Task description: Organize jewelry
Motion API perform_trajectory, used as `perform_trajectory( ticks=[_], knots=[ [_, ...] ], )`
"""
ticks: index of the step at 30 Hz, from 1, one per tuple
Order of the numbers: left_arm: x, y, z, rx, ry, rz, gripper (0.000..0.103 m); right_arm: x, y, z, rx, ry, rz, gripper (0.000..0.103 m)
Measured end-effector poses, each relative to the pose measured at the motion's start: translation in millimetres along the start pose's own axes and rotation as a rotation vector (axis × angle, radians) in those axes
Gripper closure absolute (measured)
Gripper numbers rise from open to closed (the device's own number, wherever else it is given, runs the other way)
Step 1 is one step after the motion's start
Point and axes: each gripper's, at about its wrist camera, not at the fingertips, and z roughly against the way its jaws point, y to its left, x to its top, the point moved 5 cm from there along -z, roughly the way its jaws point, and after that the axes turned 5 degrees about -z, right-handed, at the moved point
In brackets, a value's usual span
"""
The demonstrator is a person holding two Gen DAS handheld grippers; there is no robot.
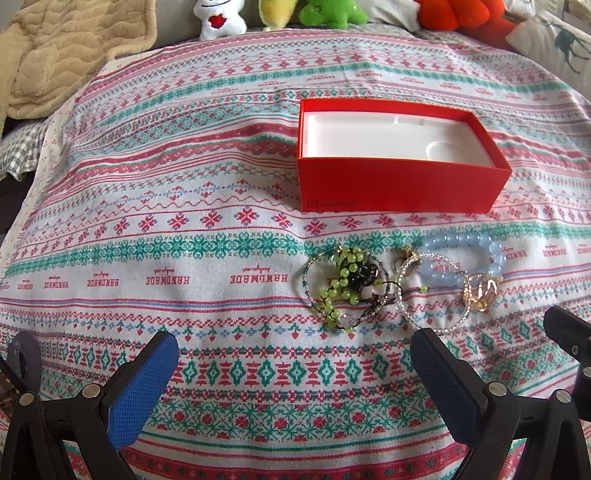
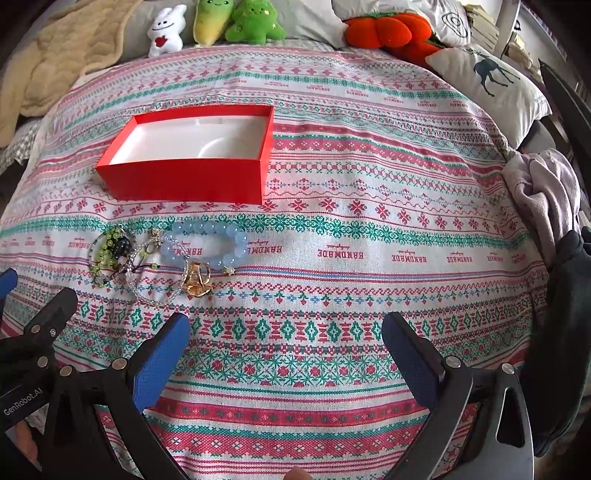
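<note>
left gripper [image 1: 293, 354]: jaws spread wide, holding nothing; it hovers over the patterned cloth [image 1: 184, 221], nearer the camera than the jewelry. its blue pads [image 1: 142, 387] face each other across a broad gap.
right gripper [image 2: 286, 336]: jaws also wide apart and empty, above bare cloth to the right of the jewelry; one blue pad [image 2: 162, 362] is brightly lit, the other in shade.
red box [image 1: 399, 184]: open, no lid on it, with a white moulded liner inside and nothing in it. it sits on the cloth just beyond the jewelry, apart from it.
pale blue bead bracelet [image 2: 205, 242]: a loop of large translucent beads lying flat, the rightmost piece of the heap.
gold piece [image 2: 197, 282]: a small shiny tangle touching the near side of the blue bracelet; what kind of piece it is cannot be told.
green bead strand [image 1: 341, 284]: small yellow-green beads knotted up with dark beads and thin cord, at the left of the heap.
clear bead loops [image 1: 436, 317]: thin strings of tiny clear beads between and under the other pieces, overlapping them.
plush toys [image 2: 218, 24]: a white one, a yellow-green one and a green one in a row at the far edge of the cloth, with an orange plush [image 2: 388, 31] to their right.
deer cushion [image 2: 491, 81]: white, at the far right.
beige blanket [image 1: 62, 48]: bunched at the far left.
</note>
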Motion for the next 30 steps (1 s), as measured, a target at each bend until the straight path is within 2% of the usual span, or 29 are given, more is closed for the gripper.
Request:
perform_trajectory(
  ticks=[11,18,23,30],
  knots=[
    [-0.5,2.9,-3.9,0.019,0.004,0.0,0.0,0.2,-2.8,-1.3,-0.02,0.0,0.007,0.0],
    [1.0,10.0,-8.4,-0.013,0.025,0.019,0.0,3.3,-2.9,0.5,-0.012,-0.009,0.01,0.0],
    [5.7,7.9,-22.0,-0.029,0.112,-0.095,0.0,11.6,-3.3,-6.4,-0.014,0.038,0.05,0.0],
    [25.5,19.3,-29.2,-0.009,0.1,-0.199,0.0,32.0,-1.3,-16.9,0.077,0.123,0.072,0.0]
  ],
)
